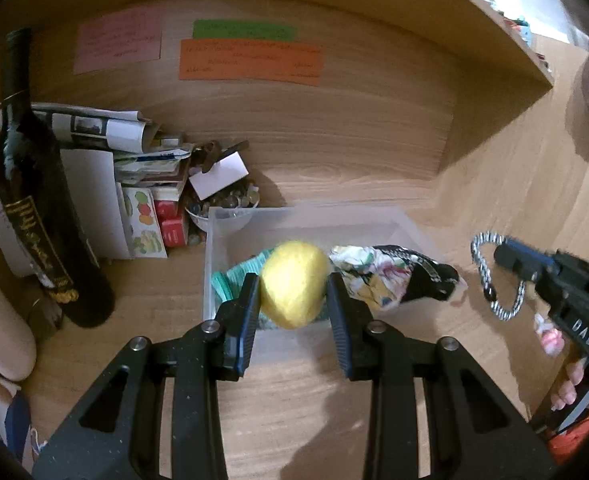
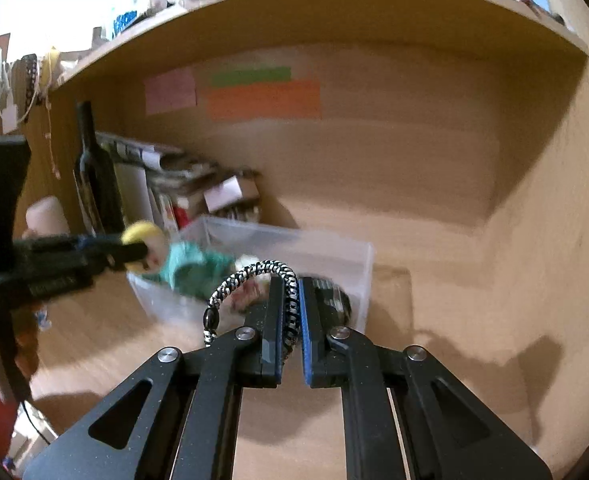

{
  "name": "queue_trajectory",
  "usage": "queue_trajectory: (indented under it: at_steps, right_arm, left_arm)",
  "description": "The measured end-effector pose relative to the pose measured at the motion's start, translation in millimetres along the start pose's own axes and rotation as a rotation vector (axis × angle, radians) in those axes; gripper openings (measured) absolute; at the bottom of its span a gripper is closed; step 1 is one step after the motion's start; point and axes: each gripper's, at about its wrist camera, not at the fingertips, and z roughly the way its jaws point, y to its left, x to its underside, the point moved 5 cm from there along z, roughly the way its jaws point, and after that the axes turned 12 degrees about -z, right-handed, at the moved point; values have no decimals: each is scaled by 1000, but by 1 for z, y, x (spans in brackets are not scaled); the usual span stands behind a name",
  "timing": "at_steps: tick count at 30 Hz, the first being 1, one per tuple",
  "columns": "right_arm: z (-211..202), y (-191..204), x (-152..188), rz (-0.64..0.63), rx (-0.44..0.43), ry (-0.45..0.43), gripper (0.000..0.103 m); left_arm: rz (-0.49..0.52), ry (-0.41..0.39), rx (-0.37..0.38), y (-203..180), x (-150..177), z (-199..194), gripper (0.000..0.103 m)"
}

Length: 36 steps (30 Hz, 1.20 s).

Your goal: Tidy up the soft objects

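Here, left wrist view: left gripper (image 1: 293, 292) pinches the yellow ball (image 1: 293, 283) by its sides, over the near edge of the clear bin (image 1: 230, 216). Patterned cloth (image 1: 378, 276) and teal cloth (image 1: 230, 278) lie inside the bin. Right of the bin, bare tabletop (image 1: 506, 200).

Right wrist view: right gripper (image 2: 291, 320) clamps the braided cord loop (image 2: 250, 274), which arches upward and left, before the bin.

We see a dark bottle (image 1: 50, 220) beside stacked papers (image 1: 106, 168), a bowl (image 1: 222, 206) of coins, and coloured notes (image 1: 250, 60) on the wall.
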Motion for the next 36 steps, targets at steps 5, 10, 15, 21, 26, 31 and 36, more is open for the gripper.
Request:
queue_trajectory:
  at_steps: [5, 10, 15, 21, 26, 31, 36]
  right_arm:
    - [27, 2, -20, -9, -9, -13, 7]
    - [65, 10, -22, -21, -30, 36, 7]
    - [96, 18, -8, -33, -54, 116, 7]
    - [115, 30, 4, -67, -72, 182, 7]
    - [113, 27, 5, -58, -67, 194, 12]
    - [98, 21, 1, -42, -33, 158, 52]
    - [75, 16, -9, -36, -15, 107, 59]
  left_arm:
    - [8, 6, -10, -2, -4, 19, 34]
    - [9, 43, 10, -4, -5, 42, 34]
    - [-23, 102, 24, 3, -2, 67, 34]
    - [-24, 126, 23, 7, 4, 73, 40]
    - [-9, 157, -14, 12, 18, 73, 48]
    - [-1, 133, -22, 12, 19, 61, 57]
    - [-6, 90, -15, 9, 11, 39, 57]
